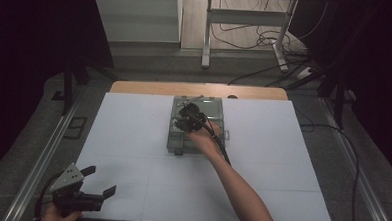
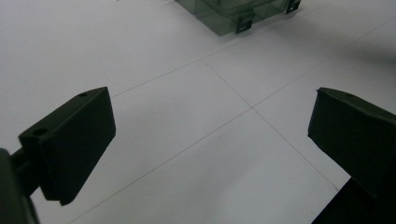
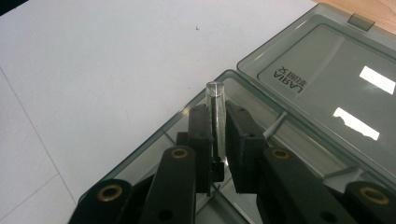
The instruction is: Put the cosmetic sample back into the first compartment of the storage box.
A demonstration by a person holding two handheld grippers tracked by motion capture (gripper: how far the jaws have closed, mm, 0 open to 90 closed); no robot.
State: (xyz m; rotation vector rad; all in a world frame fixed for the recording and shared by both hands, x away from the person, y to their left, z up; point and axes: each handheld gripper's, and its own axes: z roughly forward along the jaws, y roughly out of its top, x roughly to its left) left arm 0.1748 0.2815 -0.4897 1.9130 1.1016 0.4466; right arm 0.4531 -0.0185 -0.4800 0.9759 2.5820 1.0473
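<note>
1. A clear, slim tube (image 3: 215, 107) with a rounded closed end is clamped upright between the jaws of the right gripper (image 3: 215, 140).
2. Its tip is seen above the jaws, over the smoky-grey box (image 3: 261, 100), whose lid is laid open beyond.
3. The left gripper (image 2: 210, 140) is spread wide with nothing in it.

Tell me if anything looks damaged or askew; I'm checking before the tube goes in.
Nothing stands out. The right gripper holds the clear tube upright over the open grey box, lid lying back flat. The left gripper is open above the white table.
</note>
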